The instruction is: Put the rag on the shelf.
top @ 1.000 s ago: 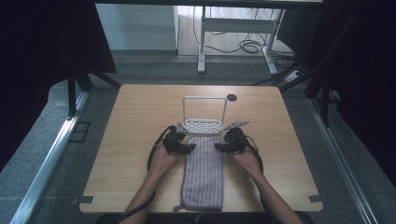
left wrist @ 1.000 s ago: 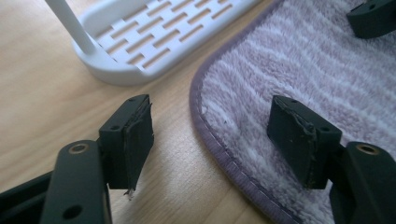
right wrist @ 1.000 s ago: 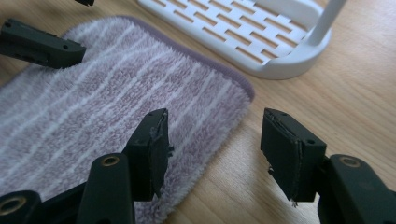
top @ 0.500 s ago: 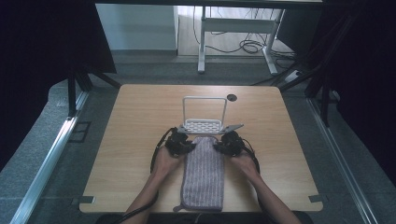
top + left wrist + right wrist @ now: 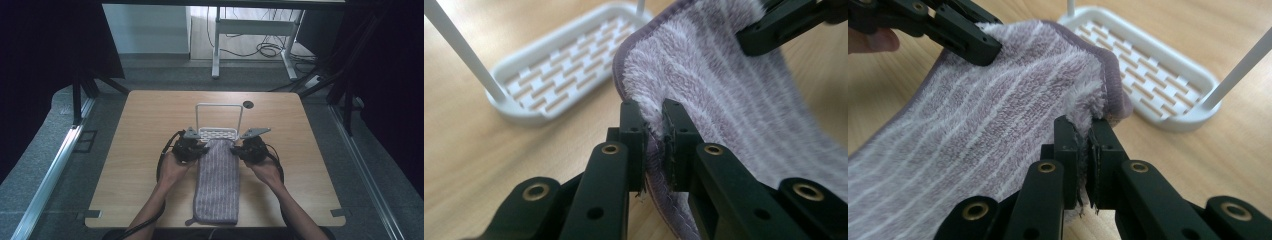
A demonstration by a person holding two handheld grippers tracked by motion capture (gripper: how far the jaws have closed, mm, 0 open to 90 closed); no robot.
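Wooden table (image 5: 150,120), striped purple towel (image 5: 217,185) without readable writing, left gripper (image 5: 655,131) and right gripper (image 5: 1085,145) jaws clenched on its corners, white rack (image 5: 218,131) behind

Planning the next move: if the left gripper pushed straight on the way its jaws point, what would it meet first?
Probably the white rack's slotted tray; the left gripper, shut on the purple towel, points toward it, though depth is unclear.

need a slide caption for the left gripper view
Left claw shut on the edge of a striped purple towel, white rack on the table behind.
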